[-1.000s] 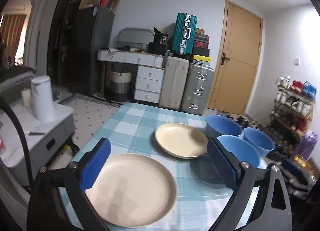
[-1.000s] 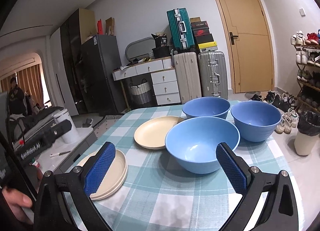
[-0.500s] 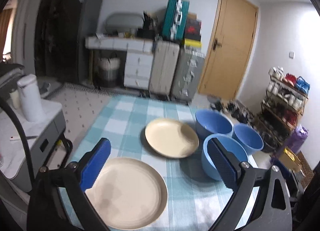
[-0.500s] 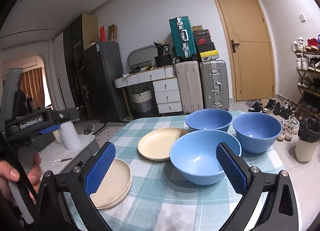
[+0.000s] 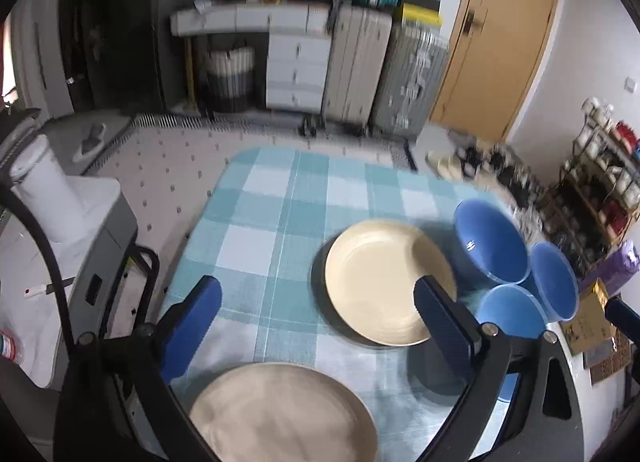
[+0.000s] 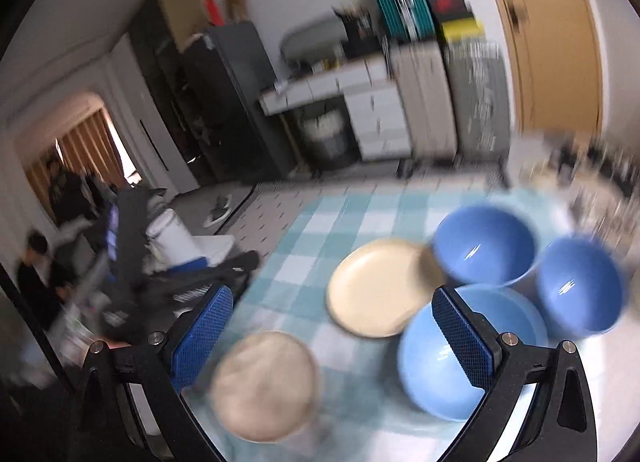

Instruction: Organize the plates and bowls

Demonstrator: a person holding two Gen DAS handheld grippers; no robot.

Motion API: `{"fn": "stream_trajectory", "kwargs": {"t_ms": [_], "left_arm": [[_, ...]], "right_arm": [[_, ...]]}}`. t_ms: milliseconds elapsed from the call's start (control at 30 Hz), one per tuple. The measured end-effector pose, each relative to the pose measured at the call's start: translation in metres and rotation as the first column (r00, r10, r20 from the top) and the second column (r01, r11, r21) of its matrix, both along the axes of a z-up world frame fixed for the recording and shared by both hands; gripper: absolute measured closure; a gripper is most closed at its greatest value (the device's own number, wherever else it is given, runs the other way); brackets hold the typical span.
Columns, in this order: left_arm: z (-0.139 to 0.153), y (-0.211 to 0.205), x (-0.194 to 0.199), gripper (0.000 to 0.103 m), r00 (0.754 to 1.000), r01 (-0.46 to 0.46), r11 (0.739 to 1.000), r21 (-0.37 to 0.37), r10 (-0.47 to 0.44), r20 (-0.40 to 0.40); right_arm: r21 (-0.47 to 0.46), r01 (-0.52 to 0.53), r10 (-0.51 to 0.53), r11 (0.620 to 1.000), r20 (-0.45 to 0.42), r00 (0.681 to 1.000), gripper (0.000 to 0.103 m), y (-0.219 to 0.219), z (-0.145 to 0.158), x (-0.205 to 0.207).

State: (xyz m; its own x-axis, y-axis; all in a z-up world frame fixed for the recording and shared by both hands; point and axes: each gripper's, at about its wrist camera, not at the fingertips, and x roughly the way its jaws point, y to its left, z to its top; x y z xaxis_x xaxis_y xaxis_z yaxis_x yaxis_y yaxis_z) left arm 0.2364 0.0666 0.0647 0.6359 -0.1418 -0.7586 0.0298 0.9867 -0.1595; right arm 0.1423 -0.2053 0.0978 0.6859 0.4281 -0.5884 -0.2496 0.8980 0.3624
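Plates: 1 cream plate (image 5: 380, 282) sits mid-table (image 5: 272, 198), another plate (image 5: 280, 414) lies near the front edge. 3 blue bowls (image 6: 486, 242) crowd together at the right. Left gripper (image 5: 316, 326) and right gripper (image 6: 332, 338) hang above, fingers wide apart, holding nothing.

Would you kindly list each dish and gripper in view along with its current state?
left gripper: open, empty, above the table
right gripper: open, empty
far cream plate: flat, empty, alone
near cream plate: flat, empty
light blue bowl: upright, empty
two darker blue bowls: upright, empty, unstacked
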Motion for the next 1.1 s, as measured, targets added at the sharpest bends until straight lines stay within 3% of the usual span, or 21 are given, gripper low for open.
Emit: {"fn": "stream_trajectory", "kwargs": {"t_ms": [100, 200, 267, 400, 467, 500, 533, 600, 900, 1000, 1100], "left_arm": [[-0.024, 0.002, 0.038, 0.006, 0.994, 0.035, 0.998, -0.046, -0.040, -0.105], [-0.053, -0.004, 0.069, 0.011, 0.974, 0.075, 0.997, -0.013, -0.076, -0.212], [-0.067, -0.007, 0.084, 0.011, 0.970, 0.077, 0.997, 0.028, -0.068, -0.234], [-0.086, -0.006, 0.106, 0.011, 0.964, 0.072, 0.997, -0.015, -0.074, -0.255], [-0.099, -0.011, 0.117, 0.031, 0.947, 0.103, 0.994, -0.020, -0.104, -0.305], [-0.108, -0.016, 0.124, 0.052, 0.932, 0.122, 0.992, 0.014, -0.109, -0.347], [-0.116, -0.018, 0.129, 0.059, 0.920, 0.122, 0.991, 0.052, -0.093, -0.382], [-0.127, -0.021, 0.133, 0.059, 0.905, 0.130, 0.991, 0.040, -0.102, -0.412], [-0.145, -0.039, 0.139, 0.059, 0.896, 0.131, 0.991, -0.024, -0.129, -0.424], [-0.145, -0.045, 0.138, 0.059, 0.897, 0.135, 0.990, -0.038, -0.139, -0.419], [-0.148, -0.051, 0.138, 0.059, 0.892, 0.144, 0.989, -0.039, -0.147, -0.428]], "right_arm": [[0.048, 0.008, -0.001, 0.999, -0.146, 0.989, 0.001, 0.008, -0.013, 0.042], [0.111, 0.010, 0.023, 0.994, -0.298, 0.954, 0.002, 0.017, -0.035, 0.084], [0.134, 0.031, 0.016, 0.990, -0.341, 0.940, 0.005, 0.018, -0.046, 0.103], [0.141, 0.048, 0.005, 0.989, -0.355, 0.935, 0.010, 0.019, -0.061, 0.128], [0.127, 0.049, -0.001, 0.991, -0.358, 0.934, 0.010, 0.020, -0.068, 0.137], [0.124, 0.051, -0.003, 0.991, -0.362, 0.932, 0.010, 0.019, -0.072, 0.139], [0.123, 0.051, -0.003, 0.991, -0.367, 0.930, 0.010, 0.019, -0.075, 0.142], [0.121, 0.046, 0.002, 0.992, -0.369, 0.929, 0.010, 0.019, -0.079, 0.146], [0.077, -0.003, 0.029, 0.997, -0.335, 0.942, 0.010, 0.029, -0.085, 0.146], [0.071, 0.022, 0.009, 0.997, -0.399, 0.917, 0.010, 0.029, -0.097, 0.155], [0.037, 0.093, -0.062, 0.995, -0.493, 0.868, 0.020, 0.023, -0.113, 0.168]]}}
